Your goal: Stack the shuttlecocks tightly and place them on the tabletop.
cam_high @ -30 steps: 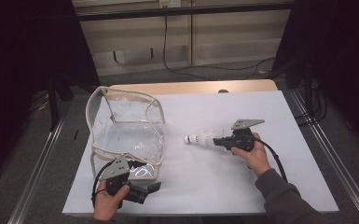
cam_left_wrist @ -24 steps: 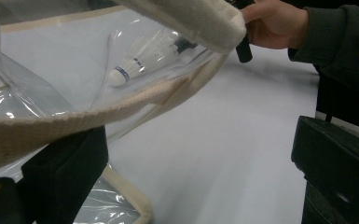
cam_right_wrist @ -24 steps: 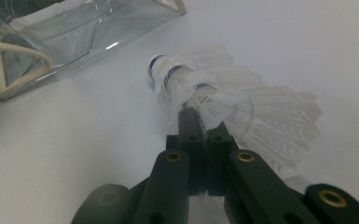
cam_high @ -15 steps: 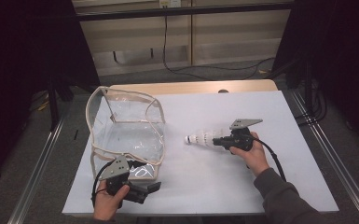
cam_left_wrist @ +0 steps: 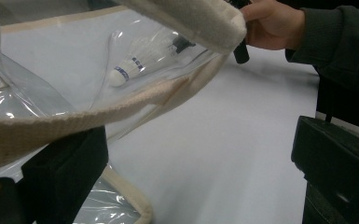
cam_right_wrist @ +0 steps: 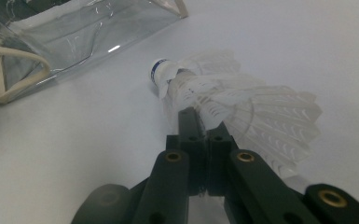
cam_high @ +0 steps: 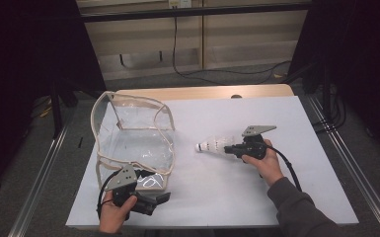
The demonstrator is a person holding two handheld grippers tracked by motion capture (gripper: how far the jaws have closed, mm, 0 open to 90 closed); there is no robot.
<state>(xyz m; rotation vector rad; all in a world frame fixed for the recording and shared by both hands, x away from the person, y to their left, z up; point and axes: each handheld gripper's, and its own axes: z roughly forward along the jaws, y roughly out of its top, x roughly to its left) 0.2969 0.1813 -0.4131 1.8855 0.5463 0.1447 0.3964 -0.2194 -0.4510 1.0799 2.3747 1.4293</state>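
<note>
A white shuttlecock (cam_high: 211, 146) hangs just above the white table top, cork toward the bag. My right gripper (cam_high: 230, 148) is shut on its feather skirt (cam_right_wrist: 261, 116), and the blue-banded cork (cam_right_wrist: 160, 71) points away from the jaws, which stand pressed together. A clear plastic bag (cam_high: 133, 143) with cream webbing trim stands open at the left. My left gripper (cam_high: 159, 198) sits at the bag's near corner, open. Its jaws stand wide apart, and the bag's webbing rim (cam_left_wrist: 74, 121) drapes over one jaw. Through the clear plastic I see the shuttlecock (cam_left_wrist: 130, 65) beyond.
The white table top (cam_high: 227, 197) has bare room between the bag and the right hand (cam_high: 266, 165). A wooden strip (cam_high: 202, 92) runs along the far edge. Metal rails (cam_high: 345, 163) flank the table, and cables lie on the floor behind.
</note>
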